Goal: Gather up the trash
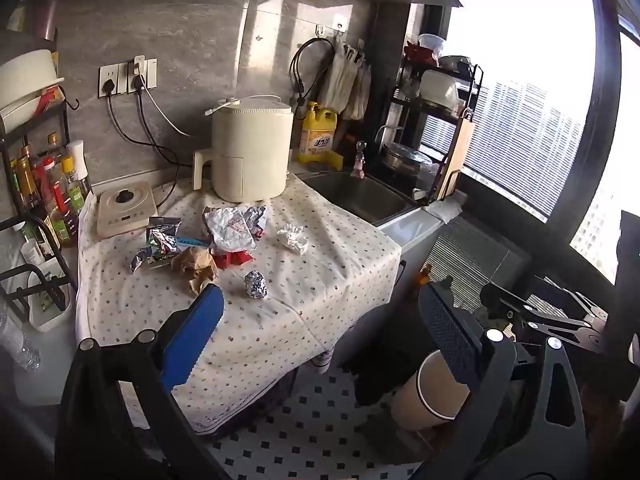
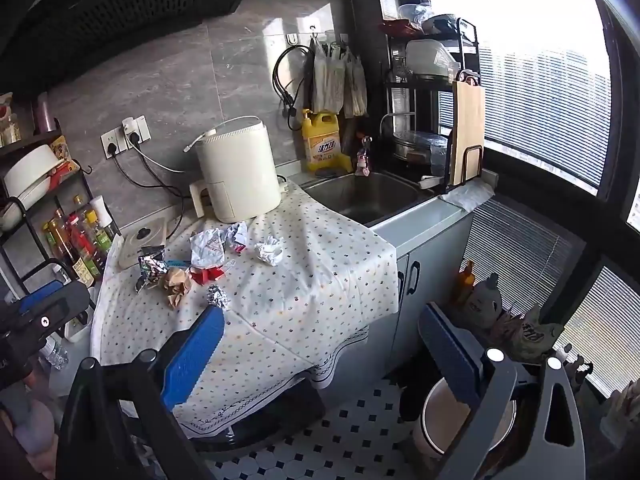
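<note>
Both grippers, the left gripper and the right gripper, are hanging in the air with their blue fingers spread as wide as they go, and they are holding nothing. They are probably staying wide like this so that a crumpled thing can fit between the fingers. The trash is lying in a heap on the spotted cloth that is covering the counter, toward its back left part. Nearest to the front edge, the foil ball is sitting alone. Just behind it the brown paper is touching a red wrapper and a shiny wrapper. The big white wrapper is lying on top of the heap, and the white tissue is resting a little to the right, apart from the others. Behind the heap, the cream pot is standing at the back edge. Down on the floor by the counter's right side, a paper cup is sitting, maybe waiting there for the trash.
</note>
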Demonstrator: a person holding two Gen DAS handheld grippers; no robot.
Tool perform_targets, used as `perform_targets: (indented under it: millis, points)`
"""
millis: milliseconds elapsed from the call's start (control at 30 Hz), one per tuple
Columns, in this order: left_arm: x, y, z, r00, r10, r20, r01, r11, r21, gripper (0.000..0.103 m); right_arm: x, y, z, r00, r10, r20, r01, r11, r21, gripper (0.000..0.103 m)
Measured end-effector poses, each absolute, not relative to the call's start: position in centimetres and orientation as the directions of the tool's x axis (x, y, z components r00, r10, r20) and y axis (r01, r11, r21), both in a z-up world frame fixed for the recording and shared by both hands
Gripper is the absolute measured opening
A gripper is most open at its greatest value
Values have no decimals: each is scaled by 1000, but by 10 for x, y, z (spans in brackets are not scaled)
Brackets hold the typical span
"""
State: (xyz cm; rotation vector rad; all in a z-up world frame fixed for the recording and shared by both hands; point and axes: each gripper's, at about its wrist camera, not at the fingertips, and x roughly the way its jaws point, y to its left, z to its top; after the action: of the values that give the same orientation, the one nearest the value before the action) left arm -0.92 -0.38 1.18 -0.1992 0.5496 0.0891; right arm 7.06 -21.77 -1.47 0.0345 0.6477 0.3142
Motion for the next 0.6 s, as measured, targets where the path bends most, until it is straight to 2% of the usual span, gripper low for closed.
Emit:
perform_targets:
  millis: [600]
  points:
    - [-21, -5, 9, 846, 64, -530, -171, 973, -155, 97, 73, -217, -12, 750, 313, -582, -303, 946, 119, 95]
